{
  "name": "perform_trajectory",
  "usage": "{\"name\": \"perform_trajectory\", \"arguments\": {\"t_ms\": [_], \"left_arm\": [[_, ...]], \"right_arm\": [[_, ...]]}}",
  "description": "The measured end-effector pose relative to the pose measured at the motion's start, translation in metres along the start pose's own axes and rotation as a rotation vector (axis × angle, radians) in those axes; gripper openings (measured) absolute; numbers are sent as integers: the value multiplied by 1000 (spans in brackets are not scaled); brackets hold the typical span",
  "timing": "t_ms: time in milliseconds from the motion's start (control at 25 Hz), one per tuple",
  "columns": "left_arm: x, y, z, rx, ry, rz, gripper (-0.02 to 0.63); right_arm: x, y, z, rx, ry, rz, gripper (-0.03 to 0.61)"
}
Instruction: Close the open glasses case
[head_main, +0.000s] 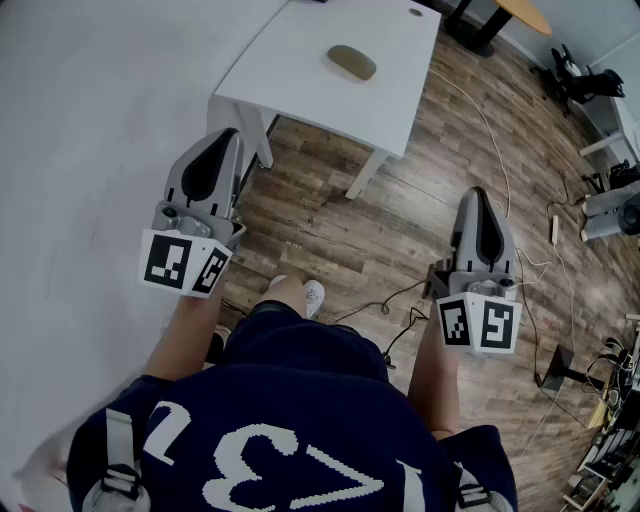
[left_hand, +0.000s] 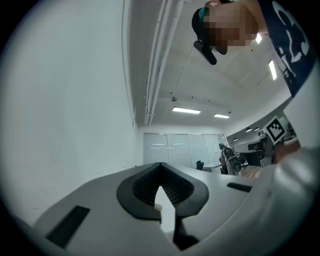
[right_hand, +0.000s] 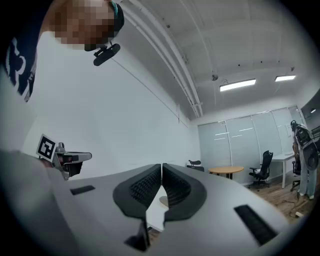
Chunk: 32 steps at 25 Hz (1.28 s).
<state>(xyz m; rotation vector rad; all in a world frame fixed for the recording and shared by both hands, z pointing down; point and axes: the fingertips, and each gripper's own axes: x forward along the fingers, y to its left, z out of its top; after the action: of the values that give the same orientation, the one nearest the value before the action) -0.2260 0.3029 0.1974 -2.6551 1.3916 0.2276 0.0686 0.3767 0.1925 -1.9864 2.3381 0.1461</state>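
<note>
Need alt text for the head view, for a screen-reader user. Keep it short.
A person looks down at the left gripper and right gripper they hold, both shut and empty above a wood floor. Ahead stands a white table with an oval olive glasses case on it, touched by neither gripper.

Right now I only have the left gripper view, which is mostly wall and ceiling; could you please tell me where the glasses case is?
Observer: The head view shows the glasses case lying on the white table, ahead of the person.
Operator: Thank you. Is either gripper close to it?
Observer: No. The left gripper and the right gripper are both held low beside the person's legs, and neither touches the table or the case.
Operator: And is the right gripper ready to grasp?
Observer: Its own view shows the jaws shut, tip to tip, with nothing between them.
</note>
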Motion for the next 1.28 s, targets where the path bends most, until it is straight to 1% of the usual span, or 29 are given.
{"name": "perform_trajectory", "arguments": {"t_ms": [80,280,400,560,720,840,920,1080,1280], "left_arm": [[2,-1,1,8,4,-3,12],[10,-3,-8,12,9,-13,12],[20,1,-15,13,18,-12,12],[47,11,-29,-10,25,-11,12],[82,24,-34,-14,19,-15,12],[114,42,-35,-15,3,-5,12],[140,54,-34,-18,-9,-3,12],[208,81,-27,-27,-1,-29,12],[262,115,-37,-33,-4,-57,12]], "right_arm": [[1,0,2,6,-7,0,30],[8,1,2,26,-63,15,31],[19,-1,-4,23,-45,20,31],[46,-12,-10,28,-38,13,31],[81,-24,-11,30,-45,17,31],[108,-37,-1,-5,-96,-10,31],[132,-44,5,-17,-112,-9,31],[196,-63,23,-20,-129,-15,31],[256,-69,18,-22,-134,-13,29]]}}
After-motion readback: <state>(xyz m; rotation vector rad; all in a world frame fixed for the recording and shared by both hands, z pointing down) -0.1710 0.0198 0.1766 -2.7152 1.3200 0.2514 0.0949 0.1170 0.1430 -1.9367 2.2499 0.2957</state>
